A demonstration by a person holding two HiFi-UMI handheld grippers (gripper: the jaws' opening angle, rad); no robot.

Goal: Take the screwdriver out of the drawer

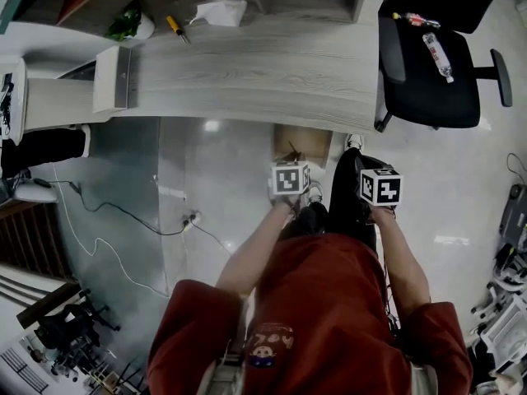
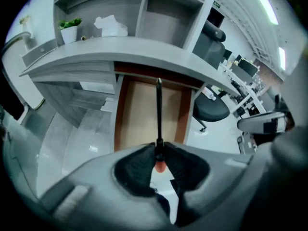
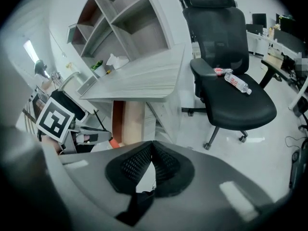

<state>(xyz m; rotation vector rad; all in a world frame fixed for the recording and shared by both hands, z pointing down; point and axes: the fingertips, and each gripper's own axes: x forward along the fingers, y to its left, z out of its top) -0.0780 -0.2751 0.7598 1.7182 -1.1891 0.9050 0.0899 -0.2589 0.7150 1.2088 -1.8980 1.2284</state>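
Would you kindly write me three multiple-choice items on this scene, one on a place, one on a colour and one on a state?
1. Where does the clear plastic bottle lie? A on the desk; B on the chair seat; C in the drawer.
2. What colour is the handle of the screwdriver in the left gripper? A orange-red; B blue; C green.
3. How is the right gripper? A shut and empty; B wide open; C shut on a bottle.
Key: B, it rests on the black seat; A, orange-red shows between the pads; A, its pads meet with nothing between them.
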